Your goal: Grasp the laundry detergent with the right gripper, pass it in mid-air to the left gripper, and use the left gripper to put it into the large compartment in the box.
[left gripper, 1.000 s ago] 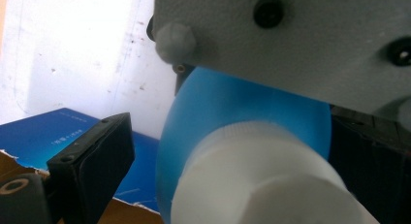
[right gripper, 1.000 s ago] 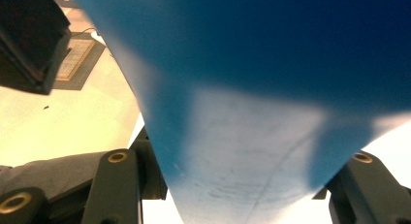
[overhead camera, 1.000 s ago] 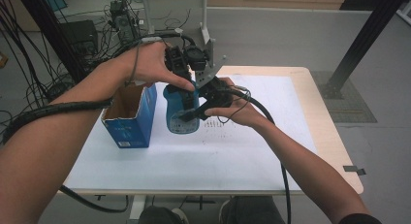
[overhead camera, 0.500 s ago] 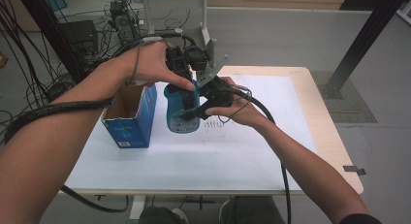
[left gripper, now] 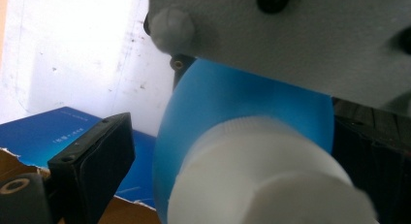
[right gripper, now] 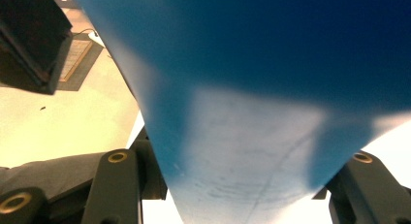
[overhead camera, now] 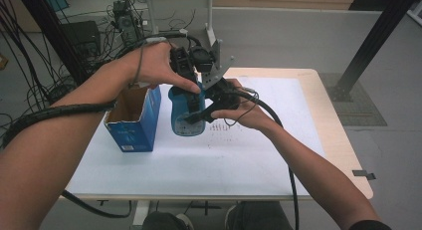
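Near the table's [overhead camera: 298,185] far left corner, a blue bottle [overhead camera: 185,115] stands beside an open blue box [overhead camera: 130,125], clamped round its body by the right gripper [overhead camera: 196,118]. Above, the left gripper [overhead camera: 191,65] straddles the white cap [left gripper: 261,175]; whether its jaws press on the cap cannot be told. Loosening the cap would likely go best with the body held firm and upright and the left jaws squared on the cap before turning. Close at the bottle's left, the box crowds the left hand [overhead camera: 154,65], and cables [overhead camera: 278,125] trail across the work.
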Demonstrator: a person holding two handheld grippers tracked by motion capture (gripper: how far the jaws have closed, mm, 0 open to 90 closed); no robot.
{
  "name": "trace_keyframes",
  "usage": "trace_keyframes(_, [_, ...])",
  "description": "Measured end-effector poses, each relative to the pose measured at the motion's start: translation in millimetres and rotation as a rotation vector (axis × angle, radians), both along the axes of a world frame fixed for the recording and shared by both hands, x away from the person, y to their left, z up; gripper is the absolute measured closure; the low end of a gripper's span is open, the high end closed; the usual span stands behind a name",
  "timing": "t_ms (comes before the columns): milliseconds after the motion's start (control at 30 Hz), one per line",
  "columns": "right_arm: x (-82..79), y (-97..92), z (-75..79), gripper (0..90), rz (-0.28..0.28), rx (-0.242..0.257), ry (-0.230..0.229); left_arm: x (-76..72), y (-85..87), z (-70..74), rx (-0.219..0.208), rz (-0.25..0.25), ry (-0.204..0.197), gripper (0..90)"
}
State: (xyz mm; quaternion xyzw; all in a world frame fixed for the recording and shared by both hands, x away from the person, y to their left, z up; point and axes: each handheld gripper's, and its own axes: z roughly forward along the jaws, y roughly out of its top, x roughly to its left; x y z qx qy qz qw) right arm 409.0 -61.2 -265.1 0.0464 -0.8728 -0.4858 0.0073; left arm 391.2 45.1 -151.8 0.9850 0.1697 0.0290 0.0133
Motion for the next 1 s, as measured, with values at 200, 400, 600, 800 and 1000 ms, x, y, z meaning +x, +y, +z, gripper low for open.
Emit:
trace_keyframes(200, [0.1,0.9,0.5,43.5,0.004,0.003,-0.009,-0.7,0.0,0.0,0.001,0.000,-0.002,5.8])
trace_keyframes(400, [-0.7,1.1,0.8,43.6,0.005,0.002,-0.008,-1.4,0.0,1.1,0.004,0.000,-0.003,5.8])
trace_keyframes(600, [-1.3,1.4,0.8,43.6,0.004,0.000,-0.007,-2.1,0.3,2.4,0.002,0.000,-0.006,5.8])
trace_keyframes(800, [-1.7,0.8,1.4,43.6,0.000,-0.001,-0.003,-2.3,0.5,2.2,0.001,-0.001,-0.008,5.8])
trace_keyframes(1000, [-1.1,0.8,1.2,43.6,0.005,0.001,-0.008,-2.2,0.4,0.5,0.006,-0.003,-0.001,5.9])
